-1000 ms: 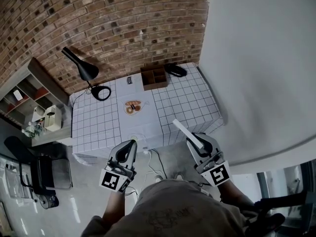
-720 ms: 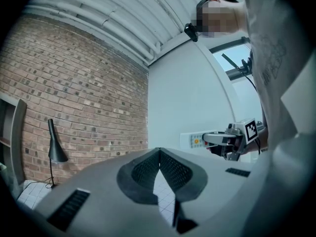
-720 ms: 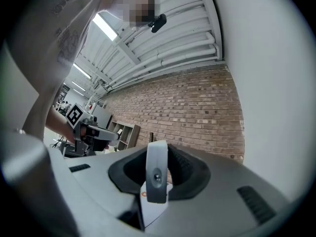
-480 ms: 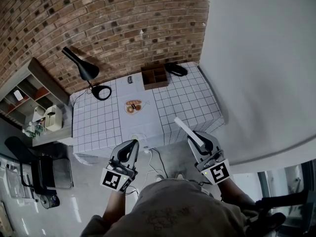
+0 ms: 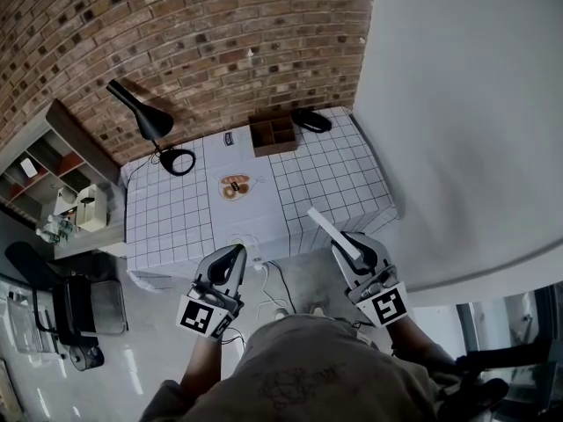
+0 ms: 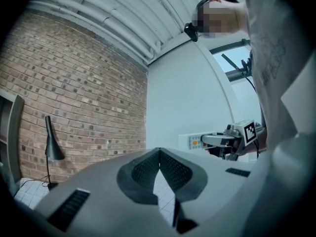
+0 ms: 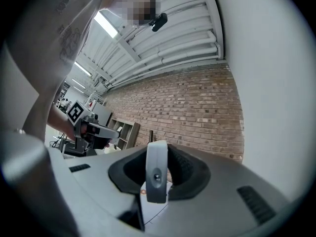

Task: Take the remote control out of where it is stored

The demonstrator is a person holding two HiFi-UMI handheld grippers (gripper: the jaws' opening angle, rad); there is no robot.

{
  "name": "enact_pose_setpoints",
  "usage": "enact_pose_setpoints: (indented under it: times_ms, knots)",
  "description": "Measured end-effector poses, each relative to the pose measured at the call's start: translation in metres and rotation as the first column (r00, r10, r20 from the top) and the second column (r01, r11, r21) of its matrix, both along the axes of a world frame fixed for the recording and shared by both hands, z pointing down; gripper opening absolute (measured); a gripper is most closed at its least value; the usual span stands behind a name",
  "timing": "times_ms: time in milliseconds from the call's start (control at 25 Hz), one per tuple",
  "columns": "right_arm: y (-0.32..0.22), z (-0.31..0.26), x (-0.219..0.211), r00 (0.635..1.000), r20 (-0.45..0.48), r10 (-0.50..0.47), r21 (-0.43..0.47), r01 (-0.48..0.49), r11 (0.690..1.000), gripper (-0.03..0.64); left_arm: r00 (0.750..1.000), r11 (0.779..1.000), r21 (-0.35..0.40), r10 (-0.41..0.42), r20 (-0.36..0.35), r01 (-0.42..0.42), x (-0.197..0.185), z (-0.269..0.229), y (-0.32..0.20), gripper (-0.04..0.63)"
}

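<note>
The white remote control [image 5: 329, 232] is clamped in my right gripper [image 5: 354, 251] and sticks out of the jaws toward the table. In the right gripper view the remote control [image 7: 156, 177] shows end-on between the pads. The left gripper view shows the remote control [image 6: 195, 142] and my right gripper [image 6: 219, 140] from the side, held level in the air. My left gripper [image 5: 234, 255] is shut and holds nothing; its pads [image 6: 159, 153] meet at the tip. Both grippers hover in front of the person, off the near edge of the table [image 5: 325, 183].
The table has a white grid cloth. On it are a brown wooden compartment box [image 5: 273, 134], a dark object [image 5: 312, 121], a black desk lamp [image 5: 145, 123] and a small plate [image 5: 234, 187]. A shelf unit [image 5: 48, 178] and a black chair [image 5: 62, 301] stand at the left. Cables [image 5: 273, 284] lie on the floor.
</note>
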State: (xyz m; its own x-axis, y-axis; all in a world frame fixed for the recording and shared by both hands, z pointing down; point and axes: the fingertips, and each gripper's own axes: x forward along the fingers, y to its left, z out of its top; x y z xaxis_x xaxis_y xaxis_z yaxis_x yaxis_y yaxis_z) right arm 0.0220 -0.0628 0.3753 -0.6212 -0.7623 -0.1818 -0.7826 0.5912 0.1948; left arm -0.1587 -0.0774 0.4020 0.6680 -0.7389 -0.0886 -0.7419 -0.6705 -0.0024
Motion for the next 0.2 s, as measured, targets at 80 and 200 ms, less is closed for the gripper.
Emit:
enact_pose_setpoints:
  times_ms: [80, 200]
  knots:
    - [-0.0007, 0.0007, 0.0004, 1.0, -0.001, -0.001, -0.002, 0.001, 1.0, 0.086, 1.0, 1.0, -0.003, 0.0, 0.003, 0.0, -0.0005, 0.0018, -0.0011, 0.005]
    - [-0.0013, 0.0016, 0.0014, 1.0, 0.002, -0.001, -0.003, 0.001, 1.0, 0.086, 1.0, 1.0, -0.013, -0.002, 0.004, 0.002, -0.0019, 0.0057, -0.0021, 0.005]
